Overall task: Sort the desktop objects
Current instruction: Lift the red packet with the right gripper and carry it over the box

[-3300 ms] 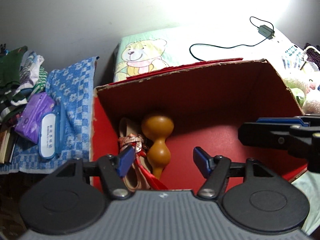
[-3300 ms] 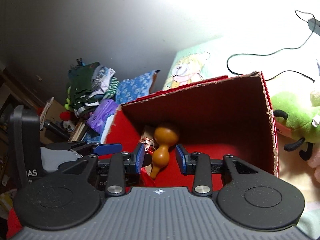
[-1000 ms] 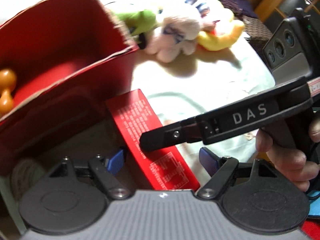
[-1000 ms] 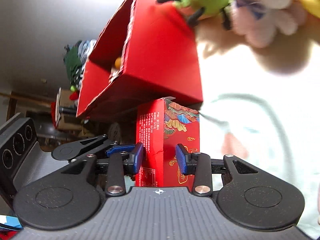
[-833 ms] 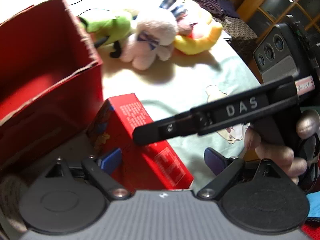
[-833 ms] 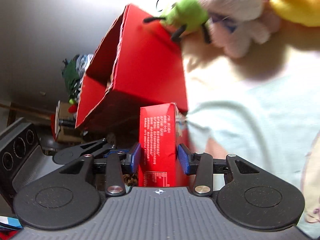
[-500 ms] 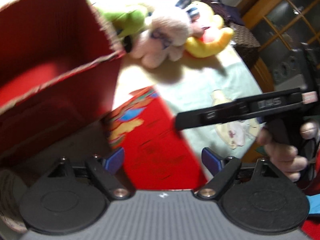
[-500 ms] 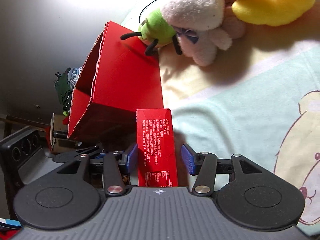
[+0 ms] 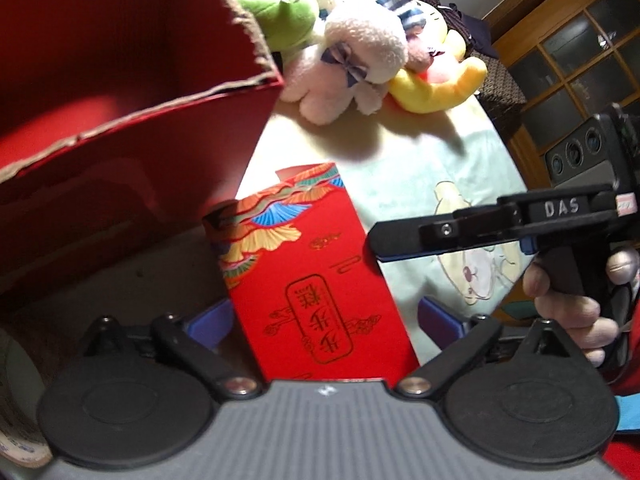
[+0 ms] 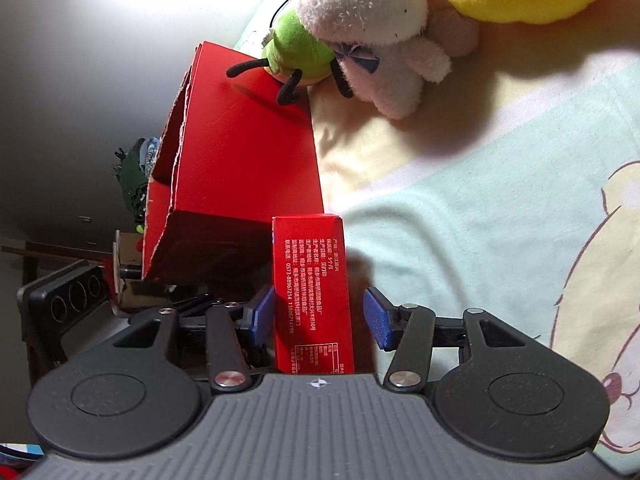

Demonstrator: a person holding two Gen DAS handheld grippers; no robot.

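I see big red carton [image 9: 132,80] w/ open top, inside hidden. Plush toys [image 9: 360,52] lean at its far corner. Small red box [image 10: 314,292] stands btw. my right tongs [image 10: 320,318], jaws apart; left tongs [image 9: 326,318] open too.

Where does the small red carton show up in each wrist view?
Left wrist: the carton sits centre-low between the open left gripper, patterned face up.
Right wrist: the carton sits centre-low between the open right gripper, printed side showing.
Shared landmark: the big red box just left of it.
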